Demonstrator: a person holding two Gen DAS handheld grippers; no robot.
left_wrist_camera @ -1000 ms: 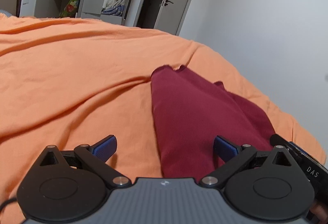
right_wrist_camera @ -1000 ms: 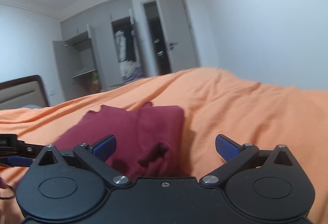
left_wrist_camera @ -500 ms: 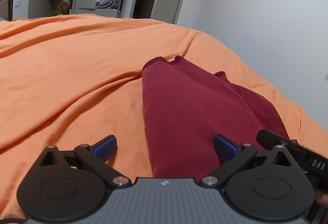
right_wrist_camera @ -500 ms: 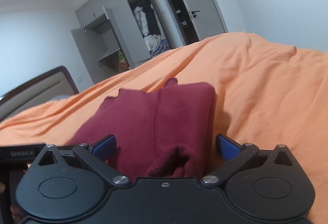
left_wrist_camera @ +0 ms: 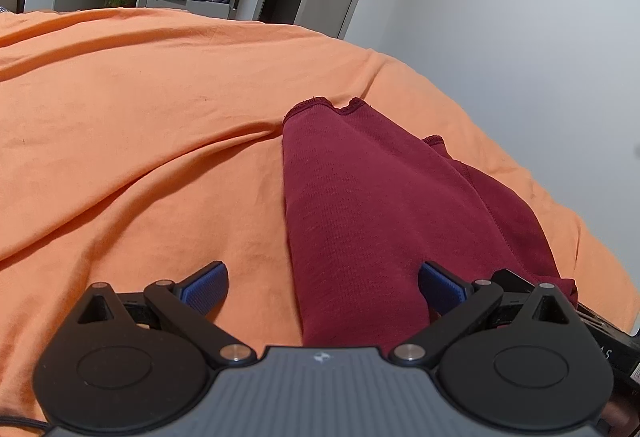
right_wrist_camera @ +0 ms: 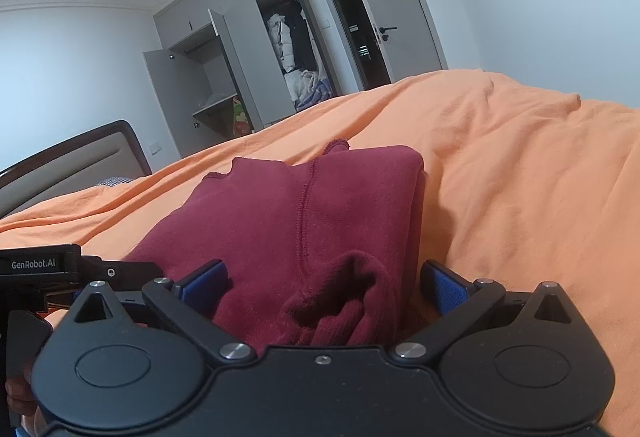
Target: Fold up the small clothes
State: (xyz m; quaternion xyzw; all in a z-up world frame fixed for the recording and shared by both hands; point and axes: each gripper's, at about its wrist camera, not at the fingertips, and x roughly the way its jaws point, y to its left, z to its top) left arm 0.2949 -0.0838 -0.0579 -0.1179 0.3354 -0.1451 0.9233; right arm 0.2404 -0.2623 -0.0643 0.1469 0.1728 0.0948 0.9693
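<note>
Right wrist view: dark red knit garment between spread right gripper pads, long axis toward 12 | left gripper agape, near hem at 1 | orange bedsheet underneath

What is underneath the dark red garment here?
The dark red garment lies folded on the orange bedcover, which shows on every side. Whether anything sits between its layers or under it is hidden by the cloth.

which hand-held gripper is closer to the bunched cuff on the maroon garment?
Right. The right hand-held gripper straddles the bunched cuff, jaws open. The left hand-held gripper sits at the garment's opposite edge, also open.
</note>
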